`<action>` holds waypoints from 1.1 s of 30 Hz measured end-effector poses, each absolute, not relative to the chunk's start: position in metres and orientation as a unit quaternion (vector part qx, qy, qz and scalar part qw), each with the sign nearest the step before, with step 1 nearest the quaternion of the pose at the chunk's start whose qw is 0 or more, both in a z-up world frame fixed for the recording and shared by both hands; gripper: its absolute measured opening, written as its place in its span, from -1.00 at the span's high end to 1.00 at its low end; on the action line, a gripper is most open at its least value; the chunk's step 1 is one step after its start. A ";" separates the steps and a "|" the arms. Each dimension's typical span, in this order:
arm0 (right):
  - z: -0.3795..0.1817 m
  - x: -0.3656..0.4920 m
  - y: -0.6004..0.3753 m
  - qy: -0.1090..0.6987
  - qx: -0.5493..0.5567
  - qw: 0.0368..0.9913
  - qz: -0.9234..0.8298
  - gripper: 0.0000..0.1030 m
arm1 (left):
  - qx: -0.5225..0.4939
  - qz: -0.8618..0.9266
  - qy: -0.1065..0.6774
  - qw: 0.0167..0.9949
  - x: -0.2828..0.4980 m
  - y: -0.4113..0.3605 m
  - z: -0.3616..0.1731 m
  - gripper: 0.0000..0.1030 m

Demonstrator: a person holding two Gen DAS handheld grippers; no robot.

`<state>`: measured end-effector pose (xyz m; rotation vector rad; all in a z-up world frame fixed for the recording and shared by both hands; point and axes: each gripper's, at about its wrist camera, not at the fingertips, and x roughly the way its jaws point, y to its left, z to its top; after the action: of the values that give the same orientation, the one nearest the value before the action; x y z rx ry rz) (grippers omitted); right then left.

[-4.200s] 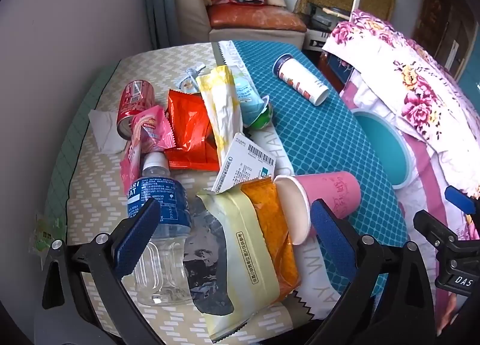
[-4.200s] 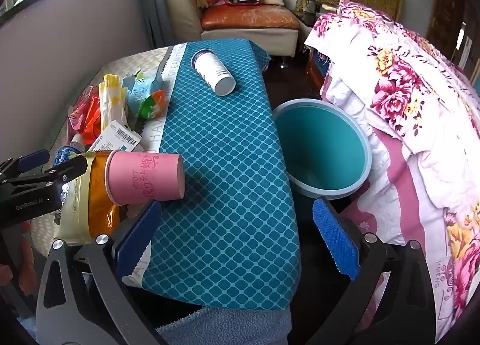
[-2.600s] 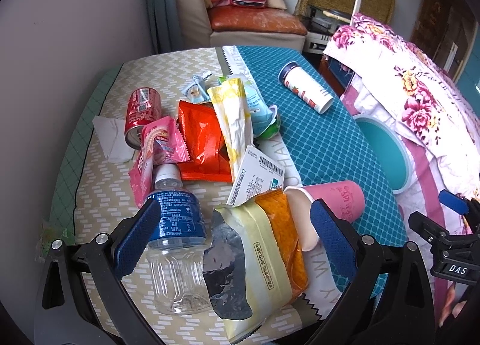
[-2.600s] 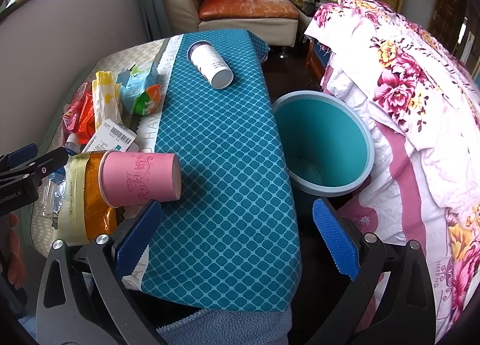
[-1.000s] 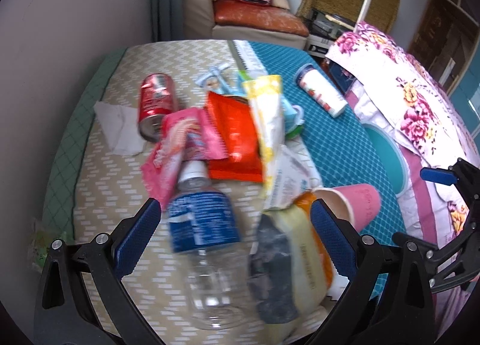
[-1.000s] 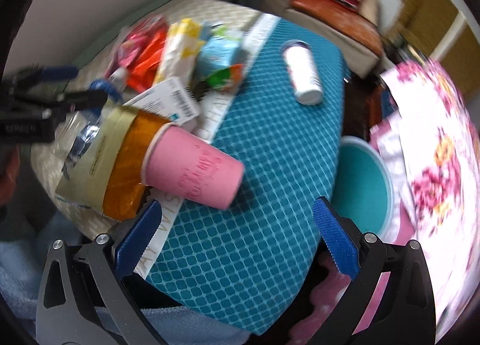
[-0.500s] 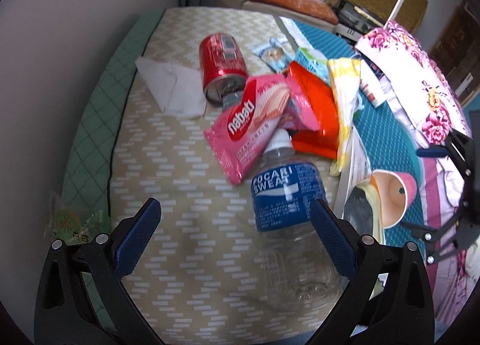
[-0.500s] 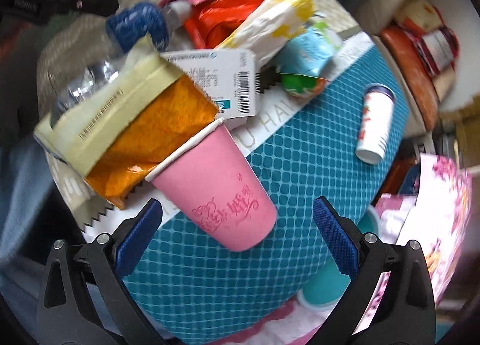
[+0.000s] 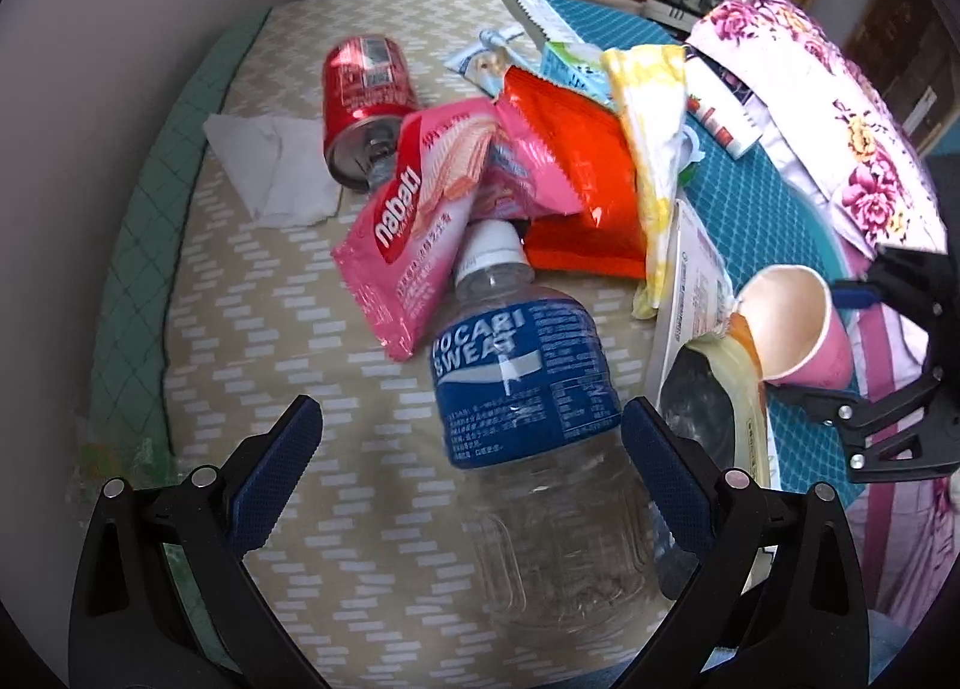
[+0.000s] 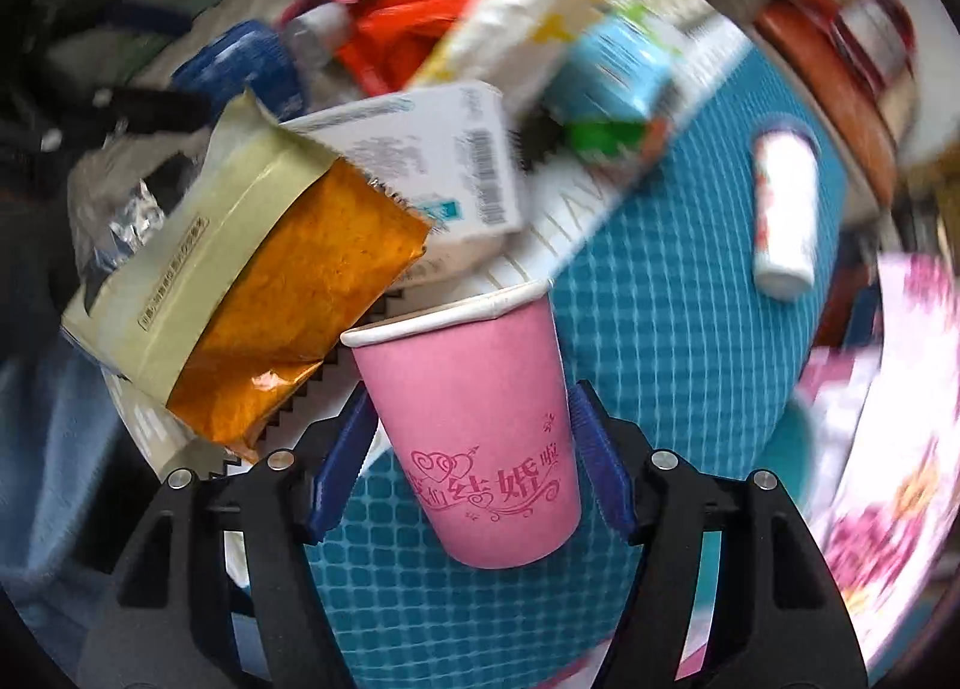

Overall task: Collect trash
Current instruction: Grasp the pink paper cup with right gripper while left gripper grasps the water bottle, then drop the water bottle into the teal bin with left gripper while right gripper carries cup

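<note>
Closing in since a moment ago: right gripper (image 10: 471, 464) now straddling the pink paper cup (image 10: 480, 425), blue pads against both sides, cup lying on the teal cloth (image 10: 690, 341). Left gripper (image 9: 471, 464) shifted leftward, spread wide over the water bottle (image 9: 528, 389), touching nothing.

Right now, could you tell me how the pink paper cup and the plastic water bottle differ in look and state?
The pink paper cup is opaque, with red script printed on its side; the plastic water bottle is clear with a blue label. The cup's mouth is open, while the bottle has a white cap on. The right gripper has its jaws around the cup; the left gripper stands wide open over the bottle. Both lie on their sides.
</note>
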<state>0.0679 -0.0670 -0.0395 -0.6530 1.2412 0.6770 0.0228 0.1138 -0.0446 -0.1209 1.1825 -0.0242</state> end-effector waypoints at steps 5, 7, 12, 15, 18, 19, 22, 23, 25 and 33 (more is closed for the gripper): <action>-0.038 0.080 -0.095 0.609 -0.185 0.722 0.270 -0.22 | -0.040 -0.001 0.575 0.817 0.027 0.114 -0.061 -0.93; -0.037 0.083 -0.102 0.616 -0.156 0.727 0.261 -0.22 | -0.037 0.002 0.587 0.809 0.031 0.113 -0.070 -0.82; -0.034 0.086 -0.107 0.620 -0.137 0.731 0.251 -0.25 | -0.027 0.017 0.586 0.810 0.030 0.108 -0.073 -0.27; -0.031 0.090 -0.112 0.619 -0.133 0.733 0.249 -0.27 | -0.028 0.023 0.580 0.814 0.028 0.108 -0.067 -0.27; -0.034 0.088 -0.114 0.618 -0.133 0.735 0.245 -0.27 | -0.028 0.023 0.579 0.814 0.024 0.106 -0.062 -0.27; -0.041 0.083 -0.111 0.618 -0.132 0.735 0.244 -0.21 | -0.029 0.021 0.578 0.815 0.023 0.105 -0.060 -0.27; -0.041 0.080 -0.117 0.604 -0.115 0.746 0.255 -0.13 | -0.031 0.012 0.571 0.820 0.020 0.101 -0.050 -0.27; -0.037 0.078 -0.121 0.602 -0.094 0.749 0.260 -0.13 | -0.031 0.008 0.567 0.823 0.018 0.099 -0.044 -0.27; -0.032 0.076 -0.129 0.595 -0.070 0.757 0.260 -0.13 | -0.031 0.003 0.559 0.828 0.014 0.095 -0.033 -0.27; -0.010 0.083 -0.172 0.567 0.022 0.786 0.246 -0.13 | -0.022 -0.044 0.527 0.848 0.019 0.055 0.009 -0.27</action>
<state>0.0834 -0.1723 -0.0099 0.0466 1.2231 0.5306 0.0187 0.0545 0.0090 -0.0462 1.1108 -0.0924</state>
